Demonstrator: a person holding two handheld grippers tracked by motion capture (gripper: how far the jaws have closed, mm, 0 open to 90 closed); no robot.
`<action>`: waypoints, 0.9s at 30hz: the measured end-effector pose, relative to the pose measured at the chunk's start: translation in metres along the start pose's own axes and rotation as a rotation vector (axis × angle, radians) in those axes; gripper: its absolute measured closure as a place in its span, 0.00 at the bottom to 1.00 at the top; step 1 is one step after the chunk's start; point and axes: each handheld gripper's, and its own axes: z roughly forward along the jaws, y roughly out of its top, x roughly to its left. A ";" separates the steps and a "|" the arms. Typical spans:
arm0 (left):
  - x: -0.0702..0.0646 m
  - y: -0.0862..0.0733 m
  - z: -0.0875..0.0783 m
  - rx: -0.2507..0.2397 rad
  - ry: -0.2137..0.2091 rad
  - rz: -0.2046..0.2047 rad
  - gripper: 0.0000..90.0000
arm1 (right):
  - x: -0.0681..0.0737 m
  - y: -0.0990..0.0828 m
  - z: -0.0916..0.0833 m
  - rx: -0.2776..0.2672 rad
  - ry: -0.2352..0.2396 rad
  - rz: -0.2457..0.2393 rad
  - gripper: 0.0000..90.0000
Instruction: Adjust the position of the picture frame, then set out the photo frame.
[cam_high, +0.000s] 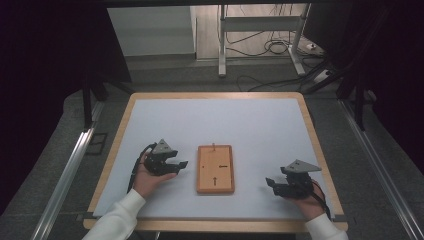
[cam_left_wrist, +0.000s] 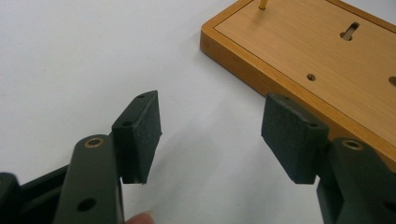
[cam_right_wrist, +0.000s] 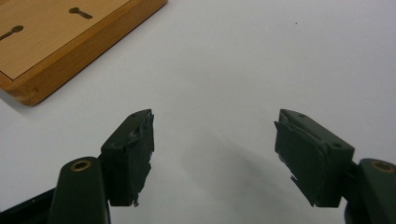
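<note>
Flanking the wooden board (cam_high: 215, 169) on the counter (cam_high: 250, 125), the left gripper (cam_high: 176, 165) and right gripper (cam_high: 272, 184) hold nothing — jaws open. Next likely calls for closing in on the board — perhaps its brass peg (cam_left_wrist: 263, 4).

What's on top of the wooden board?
On the wooden board a small brass peg stands near its far end, beside keyhole slots and a small hole. What lies under the board is covered.

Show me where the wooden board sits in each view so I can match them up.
High view: wooden board at table centre, between the grippers.
Left gripper view: upper right, beyond the open jaws.
Right gripper view: upper-left corner.
Shared landmark: the board's keyhole slots.
</note>
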 end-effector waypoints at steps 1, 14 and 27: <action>0.000 0.000 0.000 0.000 0.000 0.000 0.41 | 0.000 0.000 0.000 0.001 -0.001 -0.003 0.32; -0.003 0.017 0.011 -0.036 -0.078 0.054 0.40 | 0.003 0.001 -0.002 -0.006 0.008 -0.007 0.31; -0.020 0.048 0.029 -0.037 -0.146 0.106 0.35 | 0.009 0.004 -0.007 -0.038 0.023 -0.023 0.29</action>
